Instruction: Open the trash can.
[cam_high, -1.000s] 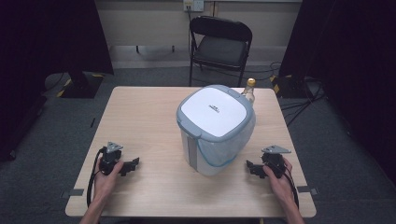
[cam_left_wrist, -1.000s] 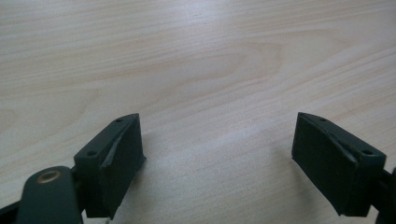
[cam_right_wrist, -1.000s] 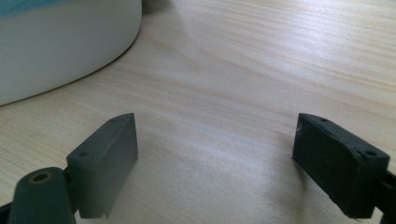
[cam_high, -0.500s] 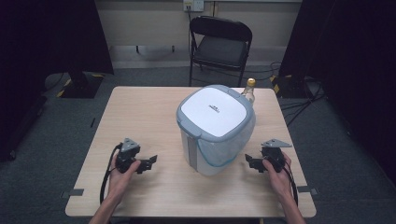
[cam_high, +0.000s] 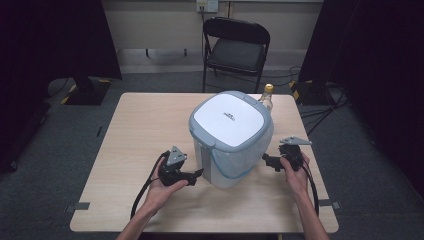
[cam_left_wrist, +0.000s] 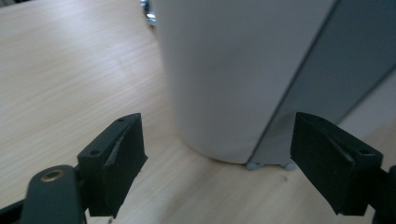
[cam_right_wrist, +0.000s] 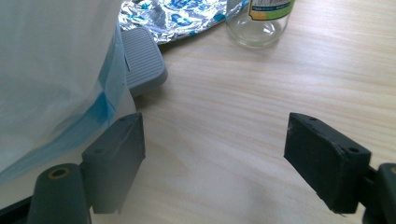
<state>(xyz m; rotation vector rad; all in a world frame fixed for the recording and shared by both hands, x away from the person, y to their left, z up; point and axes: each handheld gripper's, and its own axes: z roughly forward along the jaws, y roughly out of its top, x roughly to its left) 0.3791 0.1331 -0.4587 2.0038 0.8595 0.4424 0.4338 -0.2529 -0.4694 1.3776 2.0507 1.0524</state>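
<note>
The pedal bin (cam_high: 231, 137) stands a little right of the middle of the worktop (cam_high: 135, 130), upright, lid down, with a thin bin liner tucked under the rim and a blue drawstring looping down its near side. Behind the bin, by its far right corner, stands a glass bottle (cam_high: 267, 96); the right claw's camera also shows crinkled foil (cam_right_wrist: 173, 16) lying beside the bin's foot pedal (cam_right_wrist: 142, 60).

The left claw (cam_high: 194, 176) is close by the bin's near left corner, jaws spread wide with nothing between them (they have just been easing a little narrower). The right claw (cam_high: 267, 162) sits just off the bin's right side, jaws likewise apart and empty.

My guess is that the bin is light, hollow plastic: stiff enough at the corners and rim, but with smooth, rounded walls that give a pad little to bite on. The body is far wider than either claw's spread, so pinching it outright looks hopeless. Better holds would be the lid's edge, the rim, or the pedal. The liner is soft and slippery (likely to slide or tear if pinched alone). Pushed low on one side, the bin may skate across the worktop and knock the bottle behind it.
</note>
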